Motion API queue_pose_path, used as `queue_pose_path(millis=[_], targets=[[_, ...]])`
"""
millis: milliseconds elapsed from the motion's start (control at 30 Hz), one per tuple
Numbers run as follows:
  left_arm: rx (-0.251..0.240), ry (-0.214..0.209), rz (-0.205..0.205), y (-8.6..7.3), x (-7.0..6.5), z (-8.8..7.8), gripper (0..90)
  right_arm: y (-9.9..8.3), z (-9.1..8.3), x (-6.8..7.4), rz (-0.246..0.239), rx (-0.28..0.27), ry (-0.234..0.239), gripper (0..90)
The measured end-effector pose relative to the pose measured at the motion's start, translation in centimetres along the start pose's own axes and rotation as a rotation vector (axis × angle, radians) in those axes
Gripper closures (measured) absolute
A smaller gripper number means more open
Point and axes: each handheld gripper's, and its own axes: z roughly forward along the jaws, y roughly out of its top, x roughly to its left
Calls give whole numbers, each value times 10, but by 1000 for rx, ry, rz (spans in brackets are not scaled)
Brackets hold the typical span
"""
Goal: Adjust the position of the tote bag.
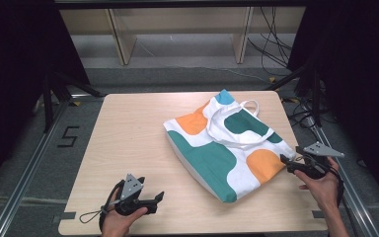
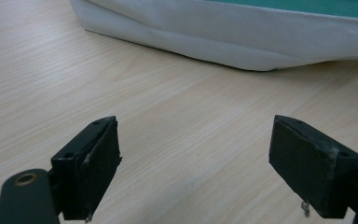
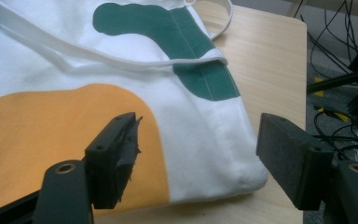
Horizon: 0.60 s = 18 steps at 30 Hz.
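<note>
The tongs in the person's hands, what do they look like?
Both are black two-jaw tongs with flat, blocky pads. The left tongs carry a grey three-cornered plate and a looping black cable. The right tongs have a similar grey plate. The person's forearms show no sleeves.

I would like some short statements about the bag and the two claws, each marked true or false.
1. The tote bag lies flat on the table. True.
2. The left claw is shut on the bag. False: its jaws stand open over bare wood, apart from the bag.
3. The right claw is open at a corner of the bag. True.
4. The bag is plain white. False: it carries orange, green and blue patches.
5. The handles lie on top of the bag. True.
</note>
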Motion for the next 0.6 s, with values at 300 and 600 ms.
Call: queue_pose_path(millis=[300, 600], targets=[[-14, -1, -9, 0, -1, 0, 158, 6, 19, -20, 14, 35, 3, 343], [-6, -3, -2, 0, 1, 0, 158, 9, 47, -32, 42, 65, 49, 403]])
